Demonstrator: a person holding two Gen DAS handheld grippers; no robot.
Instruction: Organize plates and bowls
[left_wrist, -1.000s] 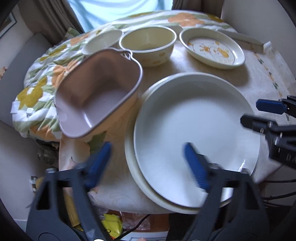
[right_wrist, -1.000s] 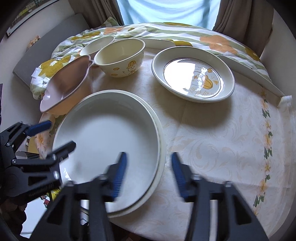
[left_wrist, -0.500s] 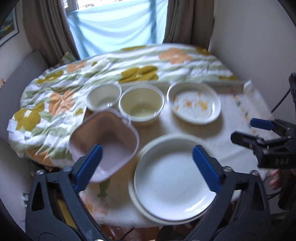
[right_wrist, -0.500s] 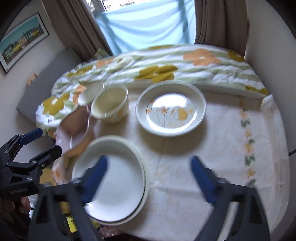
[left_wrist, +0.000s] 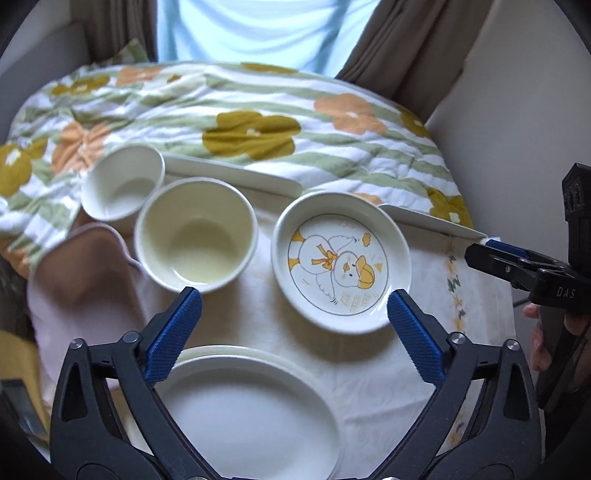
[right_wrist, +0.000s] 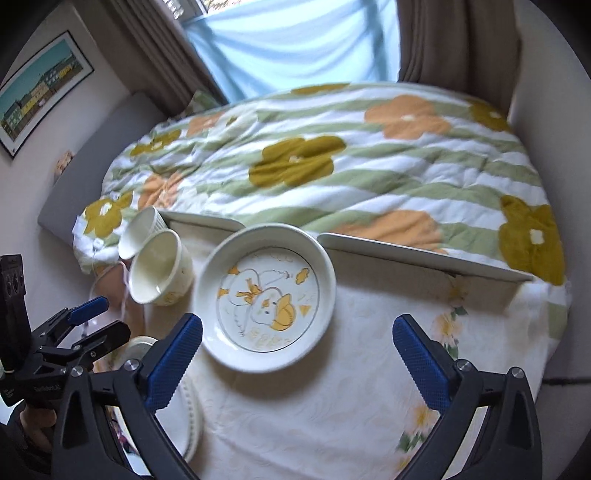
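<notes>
Above the cloth-covered table (right_wrist: 369, 369), both empty grippers, left gripper (left_wrist: 293, 325) and right gripper (right_wrist: 297, 349), gape wide over the round cream duck-printed ceramic plate (right_wrist: 267, 295); a clean lift likely means pinching its raised rim squarely.

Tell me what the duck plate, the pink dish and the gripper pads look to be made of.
Duck plate: probably glazed ceramic, perhaps melamine; glossy cream surface, printed picture, thick rolled rim.
Pink dish: matte and blurred, possibly plastic or silicone; cannot say for certain.
Pads on the left gripper: blue, finely cross-hatched, likely rubber or textured plastic, on black arms.
</notes>
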